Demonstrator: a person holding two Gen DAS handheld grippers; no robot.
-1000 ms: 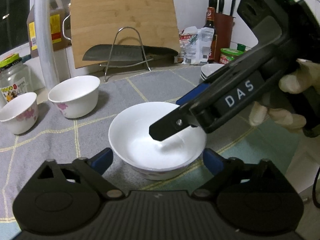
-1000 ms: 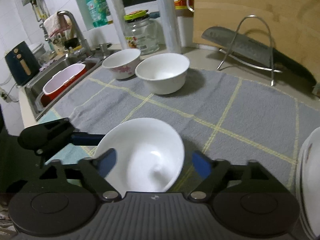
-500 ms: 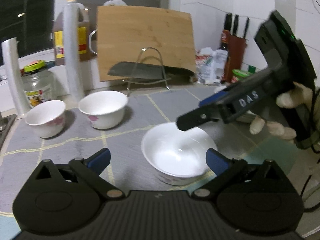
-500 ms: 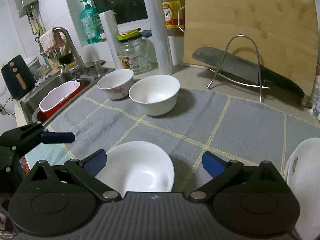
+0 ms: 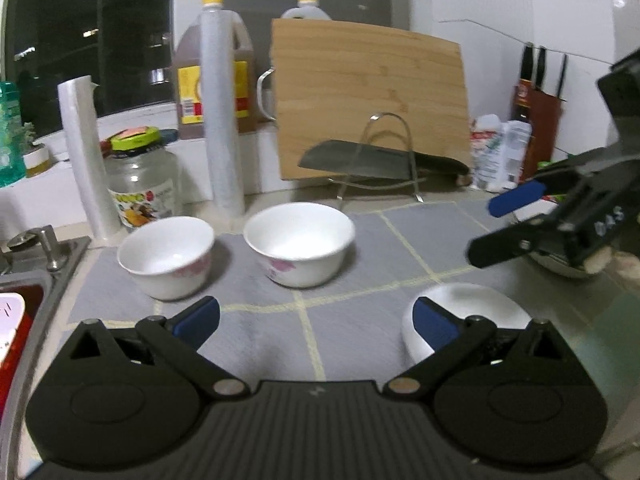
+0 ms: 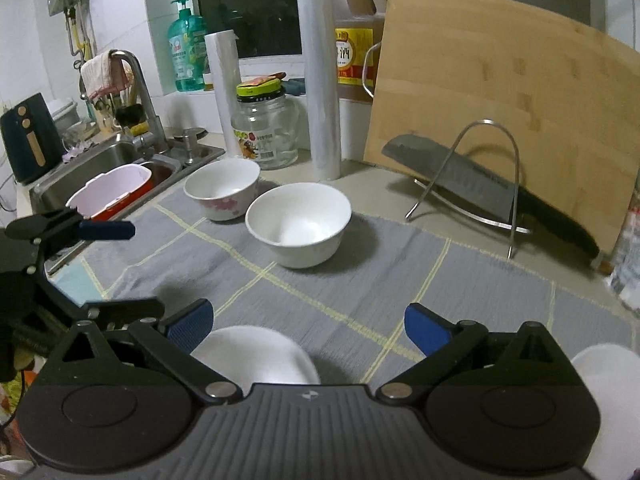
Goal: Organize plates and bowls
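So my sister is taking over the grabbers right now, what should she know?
Left gripper: open, holding nothing.
Right gripper: open, holding nothing.
Near bowl: on the grey mat, close to both grippers.
Two more bowls, flowered bowl and plain bowl, sit apart at the mat's far side.
Plate stack: at the right edge.
Done: no bowls stacked yet.
Left: probably nest the three bowls together.

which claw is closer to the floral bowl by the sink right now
Left. The left claw hangs open over the mat just in front of the floral bowl, offset slightly right. The right claw, also open, sits farther back, beyond the plain bowl.
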